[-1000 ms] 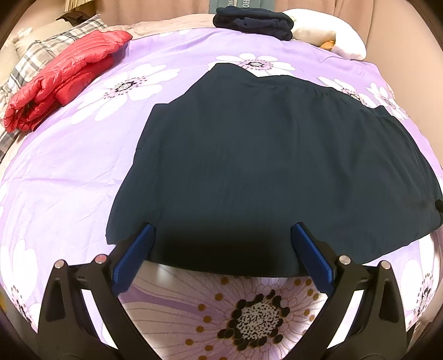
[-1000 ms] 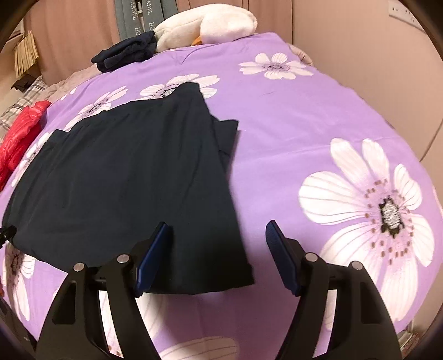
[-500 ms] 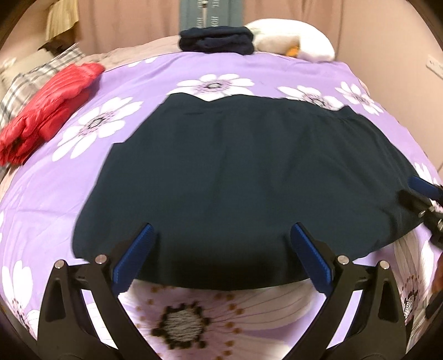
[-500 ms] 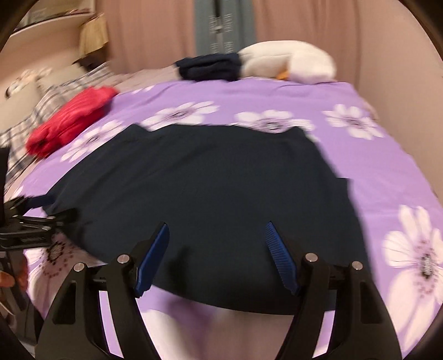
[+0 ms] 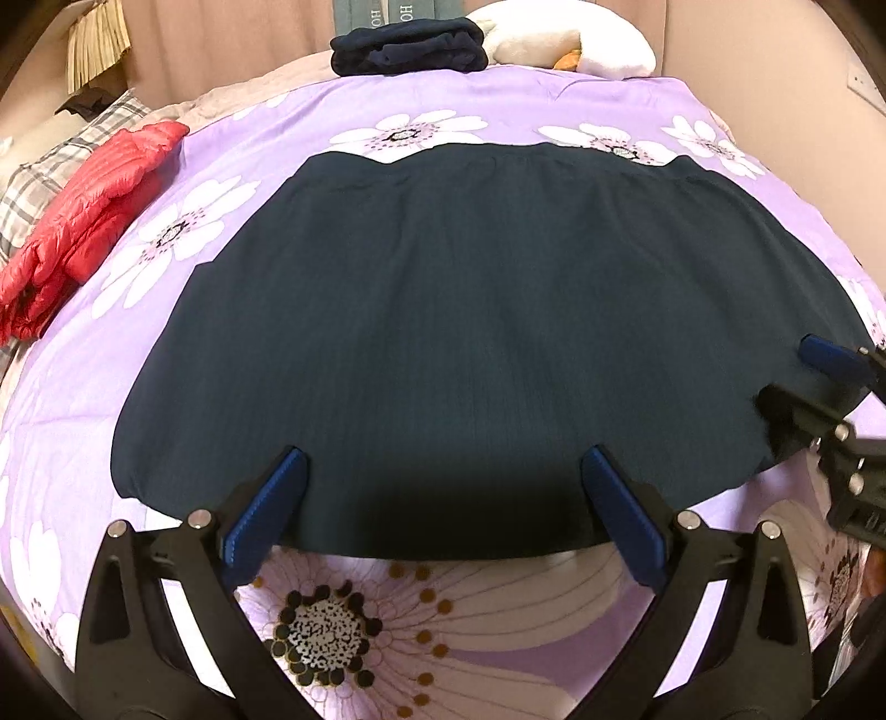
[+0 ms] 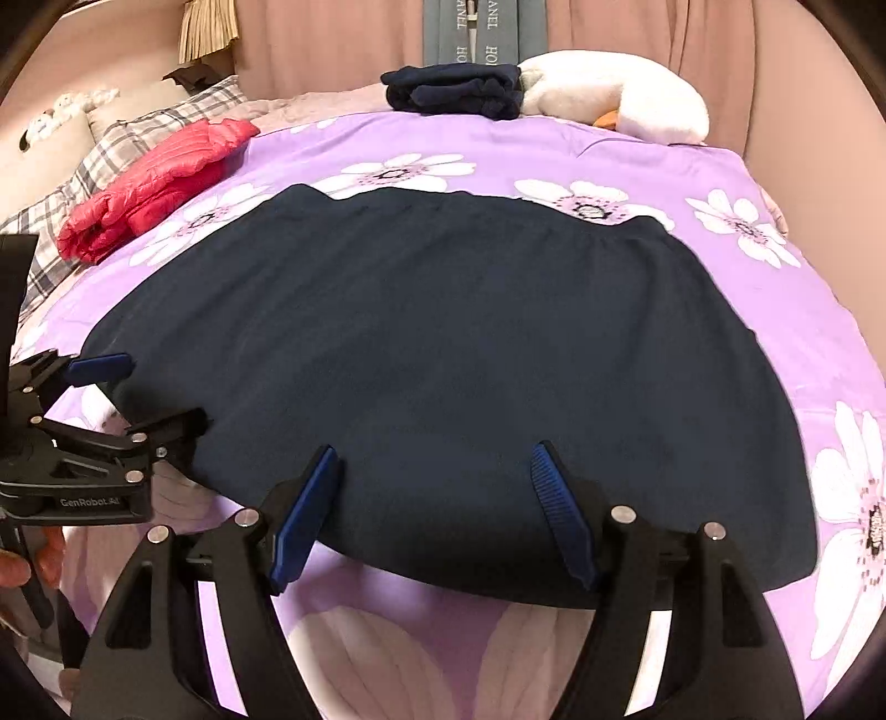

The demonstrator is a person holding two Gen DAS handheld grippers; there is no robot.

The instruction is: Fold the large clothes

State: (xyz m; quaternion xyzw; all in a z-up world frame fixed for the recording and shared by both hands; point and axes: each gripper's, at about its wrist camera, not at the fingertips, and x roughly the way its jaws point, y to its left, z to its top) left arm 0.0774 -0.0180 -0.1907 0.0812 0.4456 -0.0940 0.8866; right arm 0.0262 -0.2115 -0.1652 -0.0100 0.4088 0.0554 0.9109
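A large dark navy garment (image 5: 470,332) lies spread flat on the purple flowered bedspread (image 5: 443,609); it also shows in the right wrist view (image 6: 443,360). My left gripper (image 5: 443,498) is open and empty, its blue pads just above the garment's near hem. My right gripper (image 6: 437,498) is open and empty above the near hem, further right. Each gripper shows in the other's view: the right one at the garment's right edge (image 5: 819,382), the left one at its left edge (image 6: 111,399).
A folded red puffer jacket (image 5: 83,221) lies at the left by a plaid pillow (image 5: 33,177). A folded navy pile (image 5: 410,47) and a white plush toy (image 5: 587,50) sit at the far end. A wall runs along the right side.
Both grippers have swung round to face the garment's near hem head-on, side by side. The garment has not moved. Both stay open.
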